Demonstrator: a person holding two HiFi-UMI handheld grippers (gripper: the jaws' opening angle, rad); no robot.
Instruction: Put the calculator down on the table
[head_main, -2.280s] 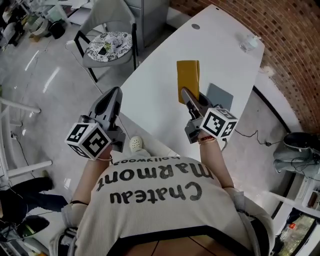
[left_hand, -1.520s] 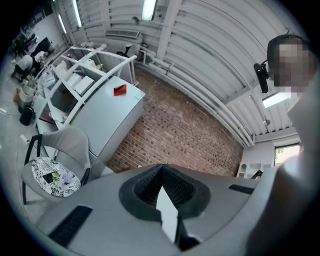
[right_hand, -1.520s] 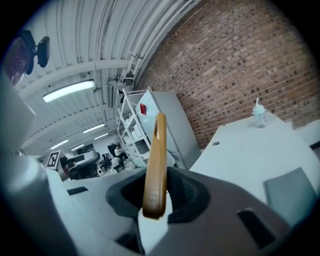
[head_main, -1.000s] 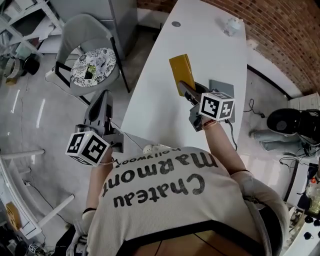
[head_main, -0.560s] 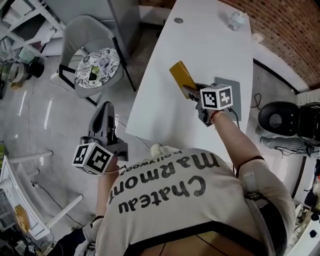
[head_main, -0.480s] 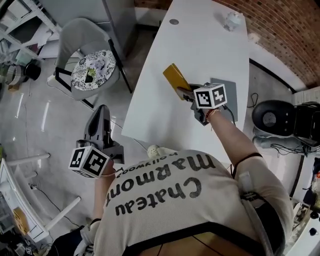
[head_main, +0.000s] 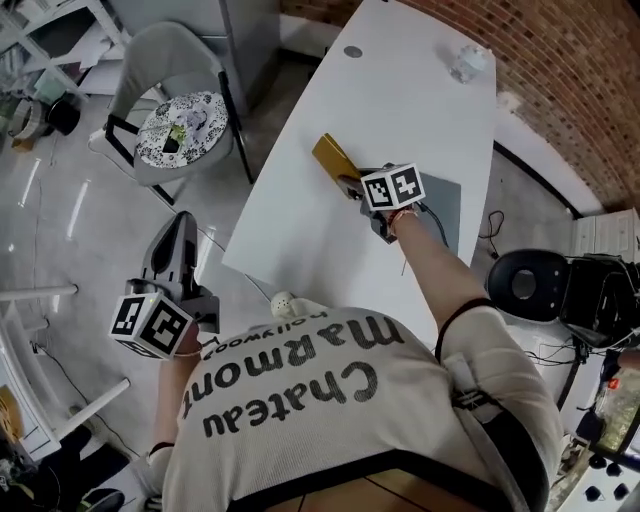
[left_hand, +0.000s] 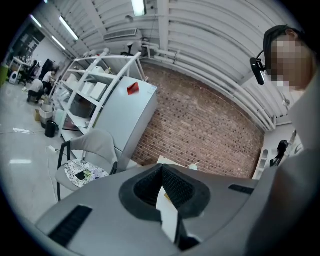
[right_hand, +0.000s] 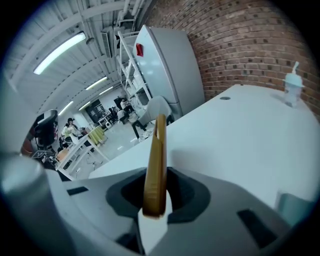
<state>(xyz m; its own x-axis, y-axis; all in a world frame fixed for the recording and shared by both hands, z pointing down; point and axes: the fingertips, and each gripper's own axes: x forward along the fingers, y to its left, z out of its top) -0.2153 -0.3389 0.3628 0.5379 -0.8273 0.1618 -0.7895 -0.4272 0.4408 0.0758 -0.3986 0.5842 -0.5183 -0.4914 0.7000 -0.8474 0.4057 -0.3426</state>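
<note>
Though edge-on, a slim mustard-yellow calculator (right_hand: 155, 170).

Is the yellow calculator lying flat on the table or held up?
Held up. The right gripper is shut on the calculator, which stands on edge, tilted over the table. Whether its tip touches, cannot tell.

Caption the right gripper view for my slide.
The right tool grips a yellow calculator edge-on, white table and brick wall beyond.

Right gripper (head_main: 351, 184) clamped, tilted downward; left gripper (head_main: 178, 232) closed, roughly level.
</note>
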